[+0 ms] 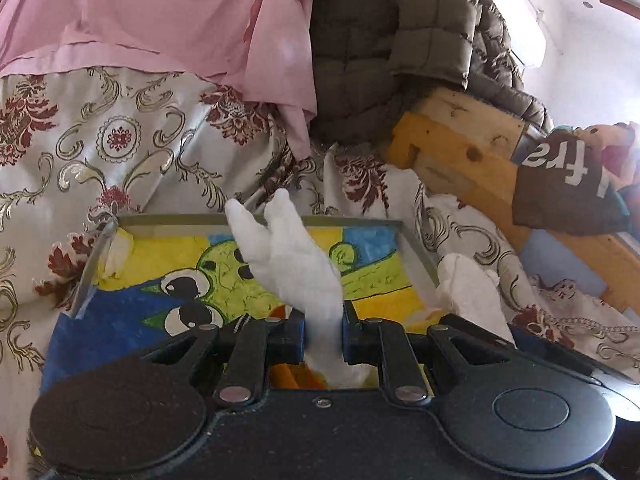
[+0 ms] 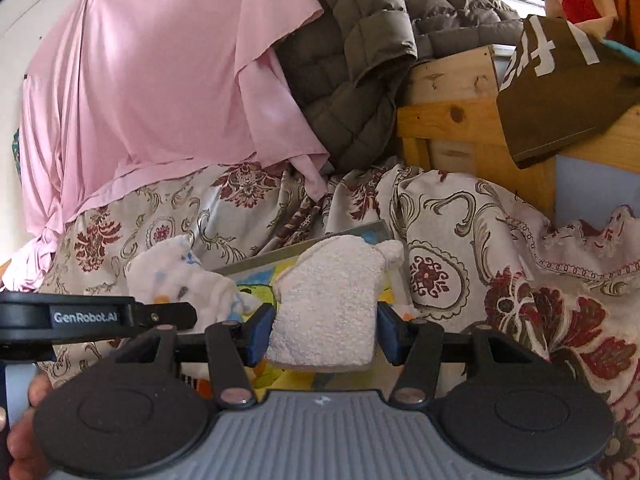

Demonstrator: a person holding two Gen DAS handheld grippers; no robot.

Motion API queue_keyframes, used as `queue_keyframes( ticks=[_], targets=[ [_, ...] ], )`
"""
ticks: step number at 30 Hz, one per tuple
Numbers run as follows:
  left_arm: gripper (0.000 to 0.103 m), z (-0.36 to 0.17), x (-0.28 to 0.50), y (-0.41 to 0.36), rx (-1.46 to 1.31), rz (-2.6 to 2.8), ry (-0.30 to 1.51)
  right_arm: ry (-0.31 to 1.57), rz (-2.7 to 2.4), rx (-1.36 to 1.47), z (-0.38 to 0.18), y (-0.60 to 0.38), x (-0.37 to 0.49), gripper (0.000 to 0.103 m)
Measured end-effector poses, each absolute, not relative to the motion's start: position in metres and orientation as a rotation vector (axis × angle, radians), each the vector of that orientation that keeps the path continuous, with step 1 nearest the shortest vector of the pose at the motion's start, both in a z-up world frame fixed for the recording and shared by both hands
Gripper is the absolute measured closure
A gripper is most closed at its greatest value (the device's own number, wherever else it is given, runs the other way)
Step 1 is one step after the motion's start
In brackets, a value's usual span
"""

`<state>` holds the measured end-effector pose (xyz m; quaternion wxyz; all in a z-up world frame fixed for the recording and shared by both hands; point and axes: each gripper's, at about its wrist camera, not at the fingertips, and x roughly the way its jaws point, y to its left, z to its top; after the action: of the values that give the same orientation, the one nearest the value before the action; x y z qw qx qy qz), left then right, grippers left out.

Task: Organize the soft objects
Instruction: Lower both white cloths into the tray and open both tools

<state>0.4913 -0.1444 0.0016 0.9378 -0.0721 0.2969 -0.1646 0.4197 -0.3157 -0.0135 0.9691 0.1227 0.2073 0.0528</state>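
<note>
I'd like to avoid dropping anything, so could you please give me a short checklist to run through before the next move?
1. Left claw shut on the thin white gauze cloth: ok.
2. Right claw shut on the fluffy white terry towel: ok.
3. Both cloths held over the shallow tray with the green cartoon drawing: ok.
4. Left claw's body close beside the right claw: ok, though keep them apart.
5. Cloth tails hanging free under the claws: cannot tell.
6. Tray steady on the floral bedspread: cannot tell.
</note>
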Motion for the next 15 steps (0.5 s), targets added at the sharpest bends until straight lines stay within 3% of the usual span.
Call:
queue_keyframes(
  ticks=[15],
  targets=[
    [0.081,-0.020,0.488,-0.135,-0.162,-0.298,0.674,0.487,0.126,0.192,-0.019,-0.304,0.427,0.043]
  ],
)
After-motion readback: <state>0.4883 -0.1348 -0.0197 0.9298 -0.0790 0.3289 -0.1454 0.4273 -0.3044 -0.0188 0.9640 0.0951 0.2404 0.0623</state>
